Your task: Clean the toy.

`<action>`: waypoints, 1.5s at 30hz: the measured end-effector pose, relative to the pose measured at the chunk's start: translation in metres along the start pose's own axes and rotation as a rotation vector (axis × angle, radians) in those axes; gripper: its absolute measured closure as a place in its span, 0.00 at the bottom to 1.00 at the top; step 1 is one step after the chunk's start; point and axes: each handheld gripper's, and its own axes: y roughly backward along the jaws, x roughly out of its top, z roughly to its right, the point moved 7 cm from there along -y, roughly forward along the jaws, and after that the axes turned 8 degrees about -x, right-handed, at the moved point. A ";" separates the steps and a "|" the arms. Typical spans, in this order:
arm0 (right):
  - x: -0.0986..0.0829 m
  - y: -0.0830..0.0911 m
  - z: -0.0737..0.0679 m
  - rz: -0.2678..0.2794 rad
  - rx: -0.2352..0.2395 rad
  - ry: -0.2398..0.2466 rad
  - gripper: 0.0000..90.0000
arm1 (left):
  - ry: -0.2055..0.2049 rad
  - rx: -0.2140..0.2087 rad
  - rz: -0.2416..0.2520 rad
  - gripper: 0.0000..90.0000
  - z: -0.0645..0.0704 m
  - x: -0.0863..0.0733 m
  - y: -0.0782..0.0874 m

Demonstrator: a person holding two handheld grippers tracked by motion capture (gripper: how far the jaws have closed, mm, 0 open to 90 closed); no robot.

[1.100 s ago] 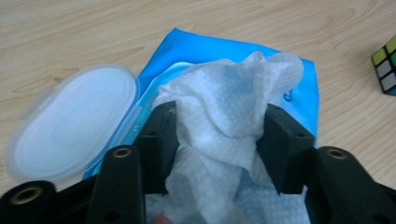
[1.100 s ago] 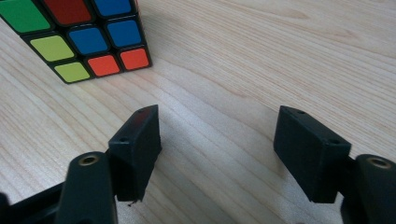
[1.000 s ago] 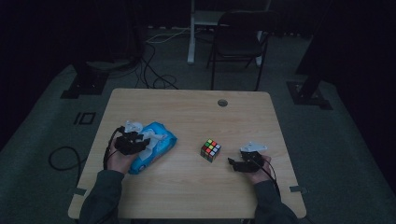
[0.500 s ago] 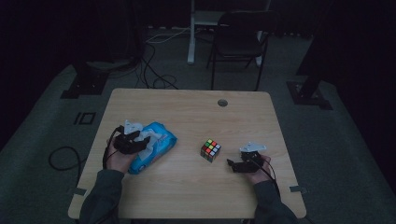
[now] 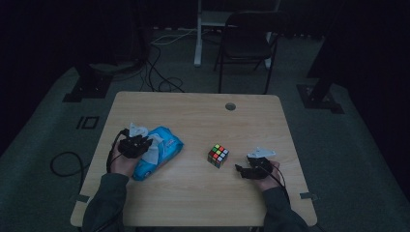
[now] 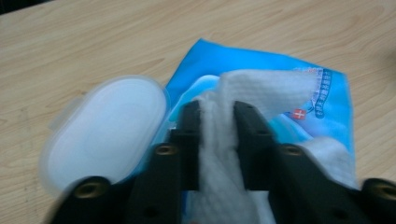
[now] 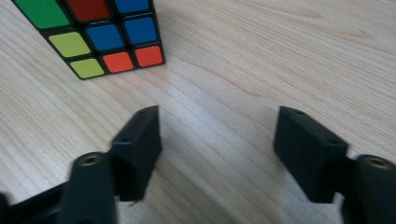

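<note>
The left gripper (image 6: 217, 140) is clenching the white wipe (image 6: 261, 88) rising from the blue pack (image 6: 327, 93) at frame centre, while the right gripper (image 7: 217, 144) is idling released, with the cube (image 7: 93, 32) sitting upper left.

A bright blue wipes pack (image 6: 322, 100) bearing a small red square with a white cross, its translucent white lid (image 6: 107, 126) flipped open, and a white textured wipe (image 6: 261, 88) caught between black fingers (image 6: 189, 140). The cube (image 7: 93, 35) shows green, red, blue, yellow-green and orange-red squares set in a black grid. Beneath lies a pale wood-grain worktop (image 7: 261, 51), with dark grey flooring (image 5: 348, 135) around it
</note>
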 end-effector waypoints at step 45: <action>0.050 -0.016 -0.051 0.149 0.125 0.120 0.36 | 0.012 -0.027 -0.021 0.93 -0.001 -0.010 -0.008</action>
